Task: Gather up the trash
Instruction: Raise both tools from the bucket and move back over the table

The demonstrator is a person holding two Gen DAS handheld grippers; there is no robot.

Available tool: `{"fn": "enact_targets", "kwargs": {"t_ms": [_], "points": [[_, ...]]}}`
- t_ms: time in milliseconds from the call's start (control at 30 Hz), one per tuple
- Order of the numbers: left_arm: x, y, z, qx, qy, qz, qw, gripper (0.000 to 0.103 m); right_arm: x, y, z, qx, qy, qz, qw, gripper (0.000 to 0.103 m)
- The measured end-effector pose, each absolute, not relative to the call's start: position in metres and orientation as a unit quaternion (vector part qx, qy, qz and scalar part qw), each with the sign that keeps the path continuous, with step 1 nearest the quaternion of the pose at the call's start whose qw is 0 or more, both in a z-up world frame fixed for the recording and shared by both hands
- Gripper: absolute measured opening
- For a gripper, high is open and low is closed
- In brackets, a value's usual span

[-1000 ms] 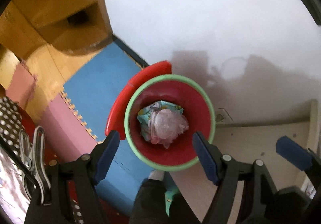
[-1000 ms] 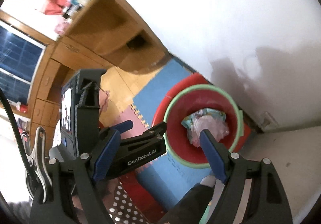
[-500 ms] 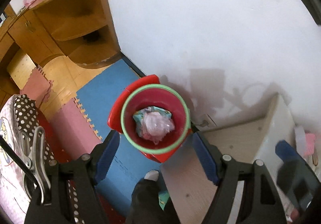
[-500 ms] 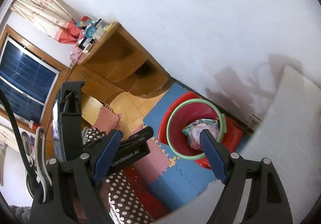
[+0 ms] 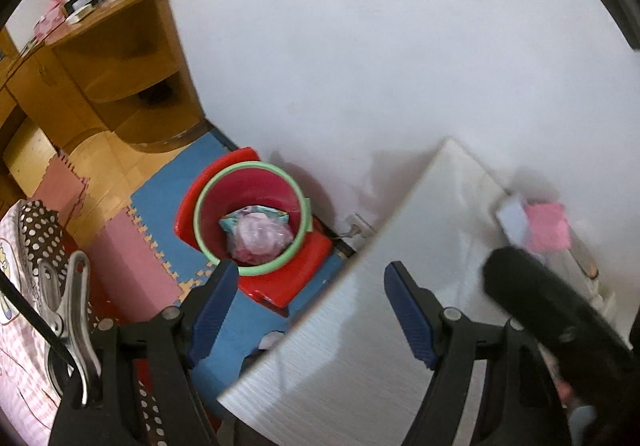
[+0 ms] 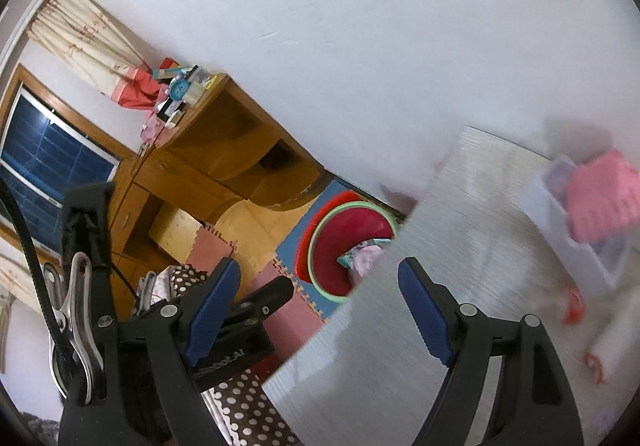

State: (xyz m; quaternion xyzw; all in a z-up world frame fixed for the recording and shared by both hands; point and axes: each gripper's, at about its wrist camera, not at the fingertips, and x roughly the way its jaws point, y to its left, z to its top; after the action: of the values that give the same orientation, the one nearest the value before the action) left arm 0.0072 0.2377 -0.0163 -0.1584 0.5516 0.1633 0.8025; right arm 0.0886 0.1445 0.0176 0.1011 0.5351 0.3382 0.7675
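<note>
A red bin with a green rim (image 5: 208,202) stands on the floor by the wall, with crumpled trash (image 5: 258,232) inside. It also shows in the right wrist view (image 6: 340,230), partly hidden by the white table (image 6: 400,306). My left gripper (image 5: 310,310) is open and empty, high above the bin and the table edge (image 5: 360,306). My right gripper (image 6: 320,306) is open and empty, over the table edge. The left gripper's body shows in the right wrist view (image 6: 240,322).
A white container with a pink item (image 6: 596,206) sits on the table at the right. A wooden corner desk (image 5: 108,74) stands left of the bin. Blue and pink foam mats (image 5: 132,246) cover the floor. A polka-dot cloth (image 5: 40,234) lies lower left.
Both grippers have risen and drawn back from the bin. The bin now looks smaller, and the white table top has come into view under both grippers.
</note>
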Motion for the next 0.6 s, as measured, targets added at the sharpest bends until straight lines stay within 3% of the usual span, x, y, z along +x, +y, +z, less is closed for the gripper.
{"fn": "enact_targets", "kwargs": {"t_ms": [600], "points": [[0.015, 0.138, -0.017, -0.128, 0.562, 0.099, 0.811, 0.079, 0.071, 0.048, 0.035, 0.125, 0.524, 0.29, 0.791, 0.083]]}}
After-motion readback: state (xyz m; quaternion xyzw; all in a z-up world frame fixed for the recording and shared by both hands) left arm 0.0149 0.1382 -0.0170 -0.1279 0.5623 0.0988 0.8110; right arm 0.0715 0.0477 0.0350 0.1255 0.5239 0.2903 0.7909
